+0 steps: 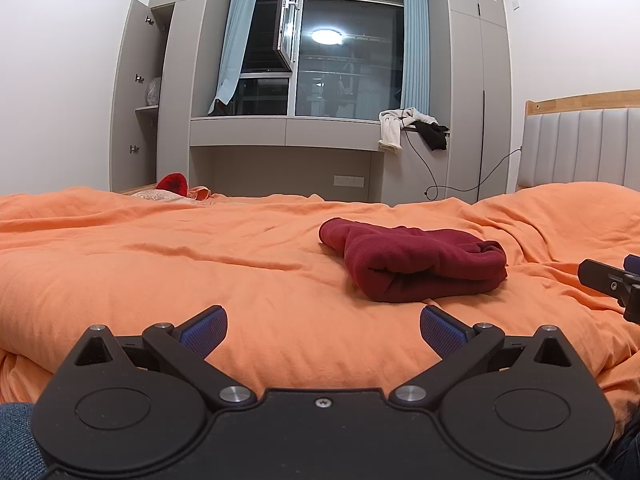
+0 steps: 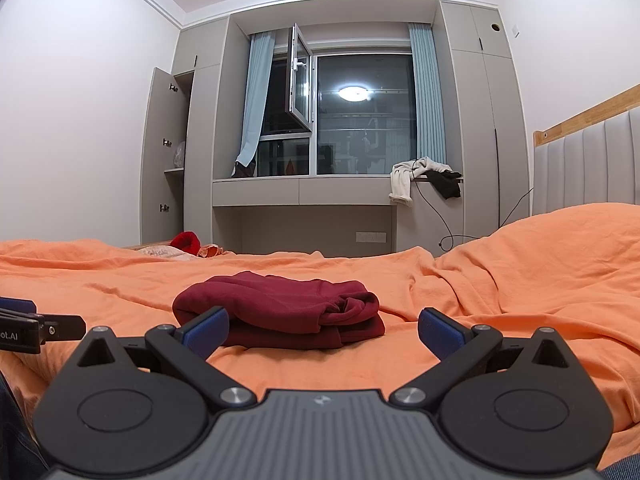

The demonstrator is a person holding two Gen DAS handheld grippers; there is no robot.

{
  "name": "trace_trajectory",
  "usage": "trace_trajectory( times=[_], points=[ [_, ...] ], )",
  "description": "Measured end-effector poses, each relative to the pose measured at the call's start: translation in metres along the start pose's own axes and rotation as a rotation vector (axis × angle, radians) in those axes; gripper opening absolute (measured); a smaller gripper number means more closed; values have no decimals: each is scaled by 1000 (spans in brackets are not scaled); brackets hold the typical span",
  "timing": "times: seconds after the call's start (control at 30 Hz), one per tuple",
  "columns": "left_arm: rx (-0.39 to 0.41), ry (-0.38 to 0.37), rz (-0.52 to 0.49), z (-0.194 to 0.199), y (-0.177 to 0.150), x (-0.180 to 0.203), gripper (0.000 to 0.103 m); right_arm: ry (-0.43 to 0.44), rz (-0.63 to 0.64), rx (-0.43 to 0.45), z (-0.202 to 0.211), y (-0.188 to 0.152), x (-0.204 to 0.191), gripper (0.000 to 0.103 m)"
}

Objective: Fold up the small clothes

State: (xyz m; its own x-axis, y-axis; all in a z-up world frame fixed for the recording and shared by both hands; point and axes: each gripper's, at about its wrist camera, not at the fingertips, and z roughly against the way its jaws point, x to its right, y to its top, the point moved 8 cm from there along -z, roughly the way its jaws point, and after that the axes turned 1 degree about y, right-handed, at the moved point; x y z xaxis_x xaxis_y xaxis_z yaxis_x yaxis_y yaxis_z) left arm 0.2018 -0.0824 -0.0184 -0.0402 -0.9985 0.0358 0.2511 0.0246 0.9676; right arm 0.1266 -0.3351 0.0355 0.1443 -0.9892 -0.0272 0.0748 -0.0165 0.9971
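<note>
Both jaws stood spread wide and gripped nothing: the left gripper hovered over the orange duvet, and the right gripper sat just short of the folded maroon garment lying on it.

I'm seeing a dark red garment on a plain orange bedspread. My left gripper is black with blue ridged pads; my right gripper has the same black frame, blue pads and a grey ribbed body. Pale blue curtains flank the dark window, set in grey cabinets. White and black clothes on the ledge, a bright red item far left, and a light grey headboard with wood trim.
</note>
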Motion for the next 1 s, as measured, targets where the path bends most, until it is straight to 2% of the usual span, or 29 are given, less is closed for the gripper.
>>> trace_trajectory(
  times=[1.0],
  points=[
    [-2,1,-3,1,1,1,102,4,10,-6,-3,-1,6,103]
  ],
)
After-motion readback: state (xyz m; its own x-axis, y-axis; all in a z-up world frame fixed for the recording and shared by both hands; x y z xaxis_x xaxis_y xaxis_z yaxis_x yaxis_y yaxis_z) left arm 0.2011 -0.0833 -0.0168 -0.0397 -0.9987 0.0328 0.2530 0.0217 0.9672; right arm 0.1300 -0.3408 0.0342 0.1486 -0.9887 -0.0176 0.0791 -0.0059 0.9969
